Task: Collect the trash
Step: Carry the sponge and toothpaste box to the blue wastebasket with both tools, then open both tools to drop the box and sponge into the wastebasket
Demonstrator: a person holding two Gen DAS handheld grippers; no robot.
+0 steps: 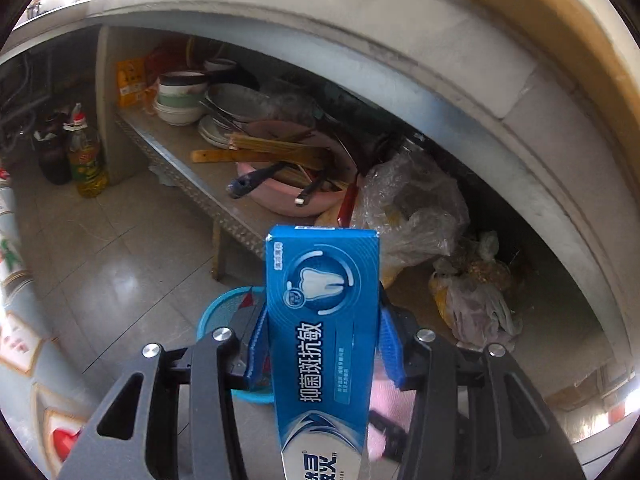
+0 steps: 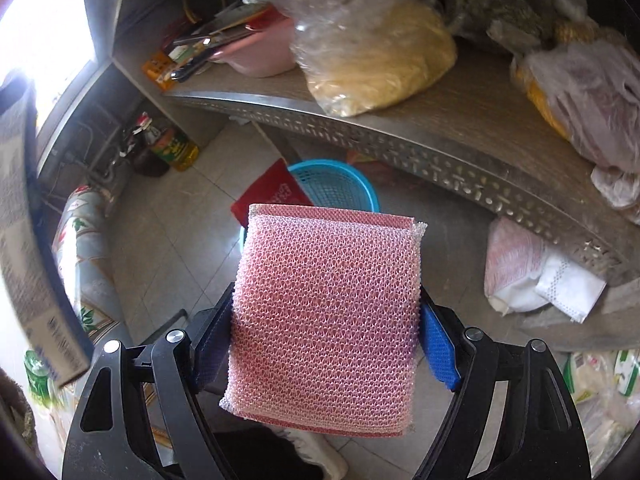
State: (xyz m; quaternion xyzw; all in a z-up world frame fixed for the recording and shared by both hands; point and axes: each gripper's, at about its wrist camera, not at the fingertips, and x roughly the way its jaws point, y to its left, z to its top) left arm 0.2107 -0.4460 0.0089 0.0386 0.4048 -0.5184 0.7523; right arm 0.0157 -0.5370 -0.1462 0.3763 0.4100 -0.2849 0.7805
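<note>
My left gripper [image 1: 322,344] is shut on a blue toothpaste box [image 1: 322,312] that stands upright between the blue pads, held in the air above the floor. A blue plastic basket [image 1: 224,316] sits on the floor just below and behind it. My right gripper [image 2: 326,332] is shut on a pink mesh scouring pad [image 2: 326,316], held above the floor. The same blue basket [image 2: 336,188] lies beyond it, with a red packet [image 2: 270,196] sticking out of its left side.
A low metal shelf [image 1: 180,156] under a concrete counter [image 1: 400,52] carries bowls, a pink basin [image 1: 292,200] of utensils and plastic bags [image 1: 412,208]. An oil bottle [image 1: 86,156] stands on the tiled floor at left. White bags [image 2: 532,276] lie under the shelf edge.
</note>
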